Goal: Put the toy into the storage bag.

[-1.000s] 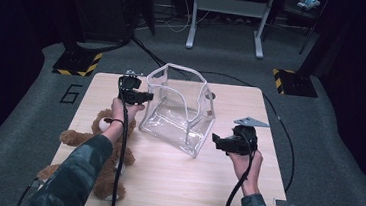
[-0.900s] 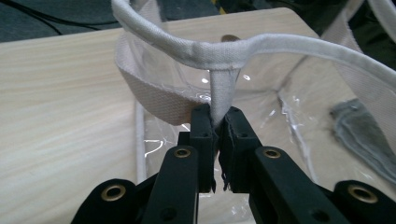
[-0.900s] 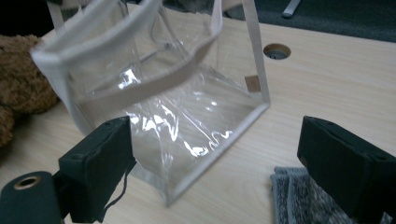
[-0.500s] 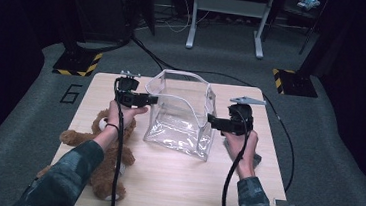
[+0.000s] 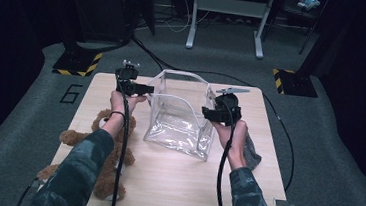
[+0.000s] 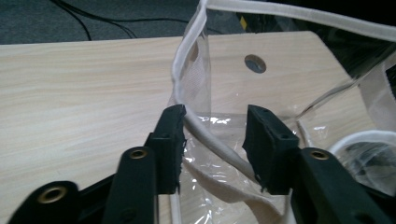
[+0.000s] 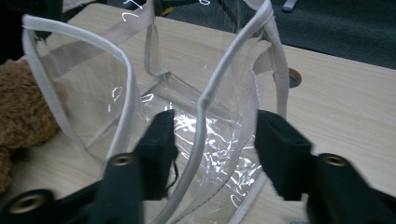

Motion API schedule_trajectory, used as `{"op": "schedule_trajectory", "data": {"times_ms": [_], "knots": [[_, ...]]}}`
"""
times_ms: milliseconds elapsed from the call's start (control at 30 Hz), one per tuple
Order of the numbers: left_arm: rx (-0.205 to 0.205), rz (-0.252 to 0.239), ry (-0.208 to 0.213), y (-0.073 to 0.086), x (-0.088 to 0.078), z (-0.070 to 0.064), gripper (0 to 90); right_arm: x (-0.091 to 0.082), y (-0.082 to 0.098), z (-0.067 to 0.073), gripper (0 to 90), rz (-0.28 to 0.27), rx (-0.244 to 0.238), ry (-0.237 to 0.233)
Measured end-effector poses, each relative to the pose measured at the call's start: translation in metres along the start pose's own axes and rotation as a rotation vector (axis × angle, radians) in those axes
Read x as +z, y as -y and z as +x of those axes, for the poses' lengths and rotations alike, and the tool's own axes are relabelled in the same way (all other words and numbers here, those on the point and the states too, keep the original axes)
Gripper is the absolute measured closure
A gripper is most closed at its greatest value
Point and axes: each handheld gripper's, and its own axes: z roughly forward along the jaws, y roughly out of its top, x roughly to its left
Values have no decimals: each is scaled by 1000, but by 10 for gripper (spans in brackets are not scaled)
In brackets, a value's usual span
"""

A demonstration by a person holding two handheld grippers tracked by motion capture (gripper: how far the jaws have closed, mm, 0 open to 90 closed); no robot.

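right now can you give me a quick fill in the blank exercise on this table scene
1. The see-through bag stands between the left claw and the right claw, with its mouth facing ____.
2. The brown ____ lies on the table under the person's left forearm.
3. In the left gripper view, the bag's white ____ runs between the jaws.
4. The number marked on the floor left of the table is ____.

Missing words: up; teddy bear; rim; 6

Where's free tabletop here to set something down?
Widest bare patch: the table's near edge, between the forearms and in front of the clear bag. Also the far left corner behind the left tongs. Crowded: the left side, taken by the teddy bear, and the grey cloth by the right hand.
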Motion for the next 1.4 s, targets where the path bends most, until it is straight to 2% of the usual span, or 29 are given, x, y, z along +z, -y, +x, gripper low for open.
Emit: {"op": "schedule_trajectory", "data": {"times_ms": [100, 200, 300, 400, 567, 633, 867, 1000, 1133, 1167, 1233, 1333, 1400], "knots": [[39, 29, 9, 0, -4, 0, 744, 4, 1, 1, 713, 13, -3, 18], [50, 35, 17, 2, -7, -2, 800, 6, 2, -2, 830, 17, -2, 28], [80, 34, 20, 3, -9, -5, 836, 5, 3, -5, 867, 8, -17, 62], [72, 32, 22, 5, -14, -4, 847, 4, 2, -11, 878, 10, -39, 91], [73, 41, 32, 9, -24, 2, 849, 1, 1, -25, 880, 16, -16, 118], [60, 43, 51, 10, -27, 3, 849, 1, 0, -31, 881, 17, -12, 123], [95, 54, 75, 15, -36, -11, 849, 4, -3, -40, 881, 14, -20, 152], [80, 67, 103, 18, -43, -12, 849, 4, -2, -46, 881, 1, 3, 149], [74, 76, 107, 23, -39, -8, 845, 7, -2, -45, 874, 12, 5, 118], [58, 76, 103, 22, -37, -8, 837, 7, -2, -44, 870, 13, 4, 113], [61, 75, 100, 21, -33, -7, 814, 9, -2, -41, 863, 17, -6, 103], [56, 72, 90, 15, -28, -4, 674, 12, -1, -36, 841, 33, -15, 94], [39, 60, 57, 12, -25, -2, 586, 13, 0, -35, 836, 32, -17, 95]]}}
